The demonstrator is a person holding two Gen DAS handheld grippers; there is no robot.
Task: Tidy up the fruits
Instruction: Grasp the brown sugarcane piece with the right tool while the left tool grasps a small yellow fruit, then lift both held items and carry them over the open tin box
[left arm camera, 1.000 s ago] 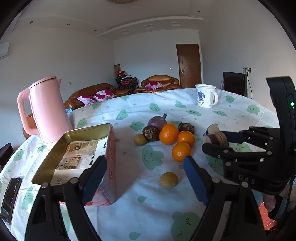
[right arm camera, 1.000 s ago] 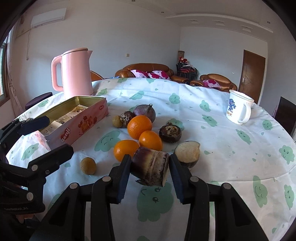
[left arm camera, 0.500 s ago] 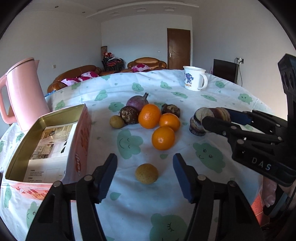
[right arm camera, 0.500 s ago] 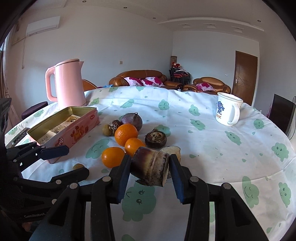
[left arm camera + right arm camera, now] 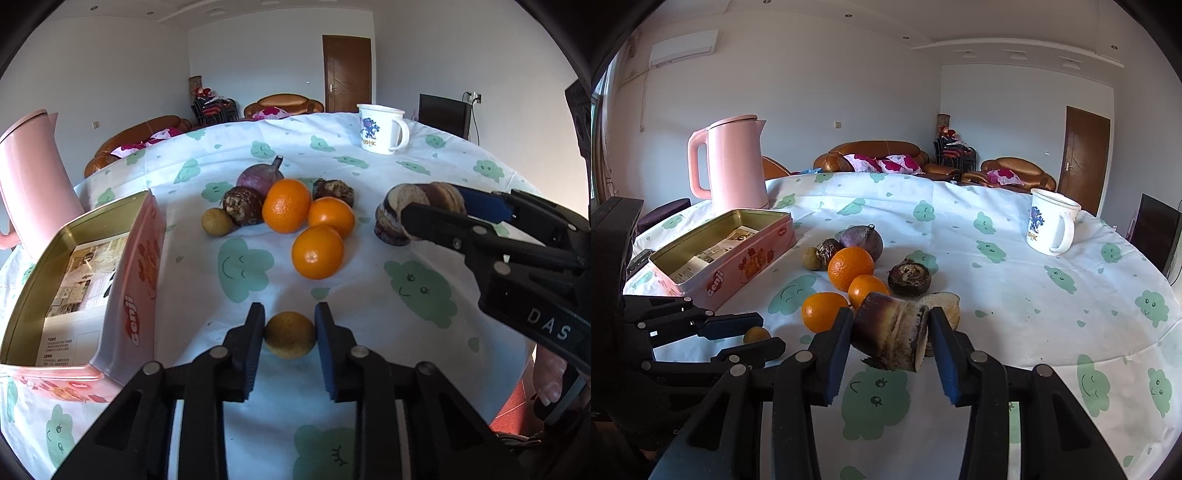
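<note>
Left wrist view shows the round counter under its white cloth with green smiling clouds filling most of the frame, and the step in hand looks like the pick-up of a stray fruit for sorting. At the left edge sits the open pink rectangular tin with a gold interior; it holds only printed paper leaflets, no fruit that I can see. At upper right stands a white ceramic mug with a blue print; its inside is hidden. At the far left edge rises a tall pink kettle with its lid down.

Centre frame holds the fruit cluster: three oranges touching one another, a purple round fruit with a stem behind them, two dark rough brown ones beside it, and a small tan one at the cluster's left.

In the right wrist view, the right gripper has its fingers clamped on a brown-purple cut stalk piece, held above the cloth at lower centre.

In the left wrist view, at lower centre, the left gripper has its blue-padded fingers closed against both sides of a small round tan-yellow fruit on the cloth, apart from the cluster.

My judgement: the next move calls for a steady lift and a carry left into the tin, clearing its near wall, with gentle pressure, as the little fruit could roll out.
</note>
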